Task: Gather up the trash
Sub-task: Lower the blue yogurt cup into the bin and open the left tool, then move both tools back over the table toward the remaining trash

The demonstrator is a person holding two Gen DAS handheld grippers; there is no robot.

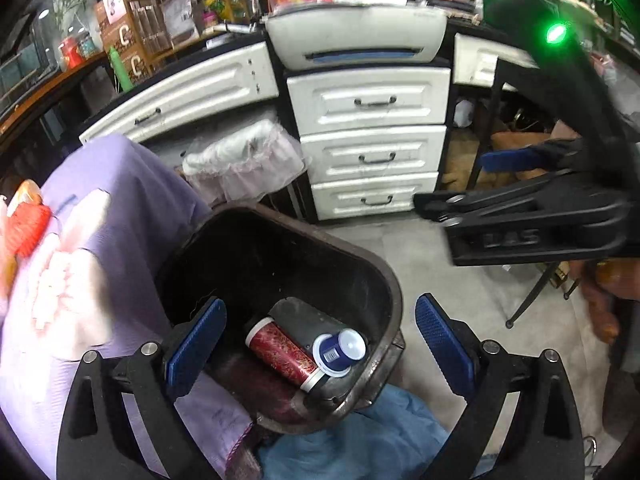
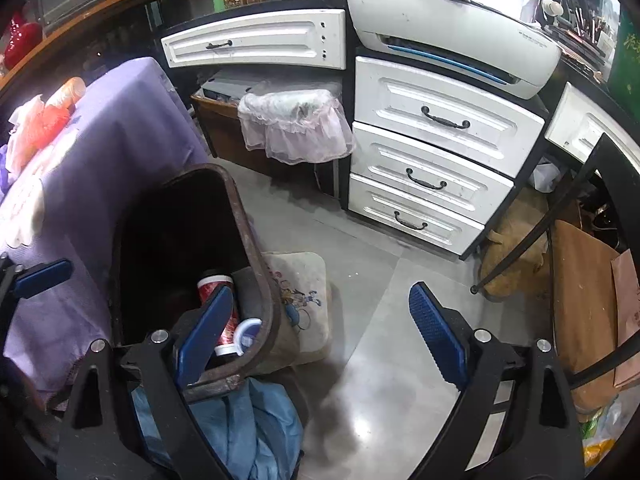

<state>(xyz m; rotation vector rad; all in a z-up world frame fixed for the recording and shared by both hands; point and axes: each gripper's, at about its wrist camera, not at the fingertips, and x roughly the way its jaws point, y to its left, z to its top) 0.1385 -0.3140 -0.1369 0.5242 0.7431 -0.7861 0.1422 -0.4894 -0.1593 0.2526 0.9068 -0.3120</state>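
Left claw (image 1: 320,340): spread wide, empty, above the bin.
Right claw (image 2: 320,336): spread, empty, beside the rim.
Trash: red can (image 1: 280,354) and blue cup (image 1: 340,350) lie in the bin (image 1: 394,292).
Risk: a claw could knock the rim and tip it.
Farther: red wrapper (image 1: 28,224) on the purple table (image 1: 132,200) could be missed.

Left gripper (image 1: 320,344): tilted steeply downward over the bin (image 1: 384,280), jaws spread wide, blue pads (image 1: 196,344) clear of everything, nothing between them.
Right gripper (image 2: 320,332): tilted steeply downward at the bin's right rim, jaws spread wide, empty; left pad over the bin's mouth, right pad beyond the rim.
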